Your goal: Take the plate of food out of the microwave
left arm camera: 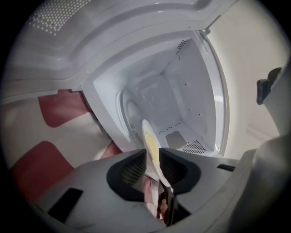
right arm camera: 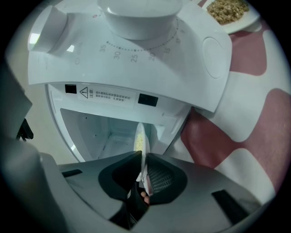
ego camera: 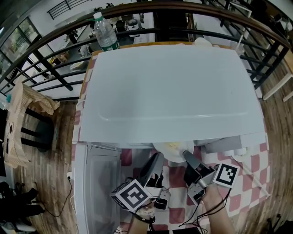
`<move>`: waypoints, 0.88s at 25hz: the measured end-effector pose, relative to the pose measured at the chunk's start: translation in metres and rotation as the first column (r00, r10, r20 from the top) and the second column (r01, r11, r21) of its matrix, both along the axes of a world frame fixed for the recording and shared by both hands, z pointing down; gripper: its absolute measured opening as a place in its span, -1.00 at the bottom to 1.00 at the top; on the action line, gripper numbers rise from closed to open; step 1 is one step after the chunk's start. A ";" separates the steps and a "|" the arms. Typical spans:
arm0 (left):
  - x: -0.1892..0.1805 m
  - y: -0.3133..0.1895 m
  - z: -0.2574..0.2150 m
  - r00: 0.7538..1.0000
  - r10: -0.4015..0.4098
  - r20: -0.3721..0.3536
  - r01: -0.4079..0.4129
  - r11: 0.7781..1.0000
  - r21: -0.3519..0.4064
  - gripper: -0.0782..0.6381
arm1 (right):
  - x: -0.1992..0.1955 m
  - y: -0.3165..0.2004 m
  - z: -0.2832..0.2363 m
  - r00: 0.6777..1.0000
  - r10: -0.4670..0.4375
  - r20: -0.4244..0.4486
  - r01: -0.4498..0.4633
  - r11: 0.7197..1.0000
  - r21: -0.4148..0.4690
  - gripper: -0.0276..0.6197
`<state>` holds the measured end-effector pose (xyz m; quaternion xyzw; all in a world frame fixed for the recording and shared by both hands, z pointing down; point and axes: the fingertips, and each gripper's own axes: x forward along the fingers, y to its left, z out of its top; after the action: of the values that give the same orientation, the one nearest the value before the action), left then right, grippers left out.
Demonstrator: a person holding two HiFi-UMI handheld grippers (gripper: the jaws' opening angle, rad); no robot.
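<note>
A white plate [ego camera: 170,148] with yellow food pokes out from under the front edge of the white microwave [ego camera: 169,91]. My right gripper [ego camera: 187,157] is shut on its right rim. In the right gripper view the plate [right arm camera: 140,139] stands edge-on, pinched between the pads of the right gripper [right arm camera: 143,157]. My left gripper [ego camera: 158,159] is at the plate's left rim. In the left gripper view the plate [left arm camera: 149,136] runs edge-on between the jaws of the left gripper [left arm camera: 153,152], which stand apart with a gap beside the rim. Behind it is the microwave's cavity [left arm camera: 182,104].
The microwave door [ego camera: 98,183] hangs open at the left. The red and white checked tablecloth [ego camera: 247,169] covers the table. A second plate of brown food [right arm camera: 229,11] lies beside the microwave. A water bottle [ego camera: 105,32] stands behind it, near a black railing.
</note>
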<state>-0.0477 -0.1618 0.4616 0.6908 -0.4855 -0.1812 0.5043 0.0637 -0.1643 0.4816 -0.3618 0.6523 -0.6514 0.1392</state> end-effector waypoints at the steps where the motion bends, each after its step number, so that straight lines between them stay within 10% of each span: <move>1: 0.000 0.000 0.001 1.000 0.001 -0.007 -0.001 1.000 -0.004 -0.45 | 0.000 0.000 0.000 1.000 -0.003 0.000 0.003 1.000 0.002 -0.77; 10: 0.012 -0.017 -0.010 0.989 0.039 -0.143 -0.031 0.998 0.057 -0.41 | -0.002 0.000 0.000 1.000 -0.014 0.009 0.014 1.000 0.008 -0.77; 22: 0.016 -0.021 -0.003 0.994 0.063 -0.086 -0.061 0.998 0.022 -0.52 | -0.002 0.001 0.000 0.999 -0.034 -0.022 0.034 0.999 0.019 -0.78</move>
<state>-0.0322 -0.1831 0.4581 0.7019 -0.4396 -0.2000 0.5235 0.0614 -0.1637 0.4812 -0.3562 0.6660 -0.6435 0.1246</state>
